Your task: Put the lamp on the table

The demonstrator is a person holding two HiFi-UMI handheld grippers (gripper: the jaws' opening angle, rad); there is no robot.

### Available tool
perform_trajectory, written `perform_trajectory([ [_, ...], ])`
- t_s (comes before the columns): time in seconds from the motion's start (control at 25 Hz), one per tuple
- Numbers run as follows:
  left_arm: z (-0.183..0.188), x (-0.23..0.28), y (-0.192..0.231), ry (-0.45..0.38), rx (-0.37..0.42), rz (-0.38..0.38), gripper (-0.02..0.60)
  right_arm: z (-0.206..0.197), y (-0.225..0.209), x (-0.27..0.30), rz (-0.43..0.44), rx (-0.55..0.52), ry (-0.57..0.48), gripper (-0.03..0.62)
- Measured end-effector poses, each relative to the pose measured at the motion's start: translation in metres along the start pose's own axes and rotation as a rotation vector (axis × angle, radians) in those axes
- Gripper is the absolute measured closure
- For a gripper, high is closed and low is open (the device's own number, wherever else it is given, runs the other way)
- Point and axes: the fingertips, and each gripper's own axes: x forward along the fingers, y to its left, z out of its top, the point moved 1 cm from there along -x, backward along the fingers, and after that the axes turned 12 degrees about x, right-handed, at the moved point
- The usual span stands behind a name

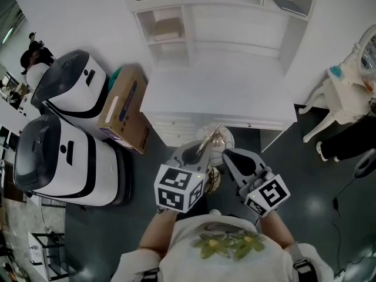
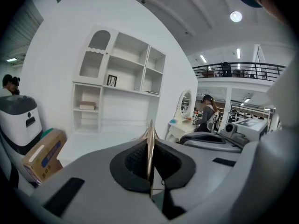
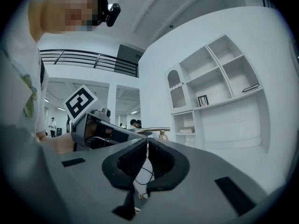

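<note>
The lamp (image 1: 218, 138), brass with a pale round part, hangs in the air just in front of the white table (image 1: 217, 93). My left gripper (image 1: 197, 153) is shut on a thin brass edge of the lamp (image 2: 151, 139), which stands upright between the pads of that gripper (image 2: 150, 160). My right gripper (image 1: 226, 153) holds the lamp from the right. In the right gripper view the jaws of my right gripper (image 3: 145, 148) are closed round a white part with a black cord, and the brass top of the lamp (image 3: 156, 130) shows just beyond. The table top (image 3: 233, 148) lies ahead.
A white shelf unit (image 1: 223, 16) stands on the back of the table. Left of it are a cardboard box (image 1: 126, 107) and two white machines (image 1: 70, 87) (image 1: 53, 157). A white vanity (image 1: 346, 93) stands at the right. A person (image 2: 208, 115) stands far off.
</note>
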Motion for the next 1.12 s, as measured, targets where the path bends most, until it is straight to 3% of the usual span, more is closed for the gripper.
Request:
perform_trajectory([
  [1.12, 0.050, 0.106, 0.213, -0.053, 0.063, -0.145, 0.555, 0.021, -0.106, 0.214, -0.178, -0.016, -0.007, 0.560],
])
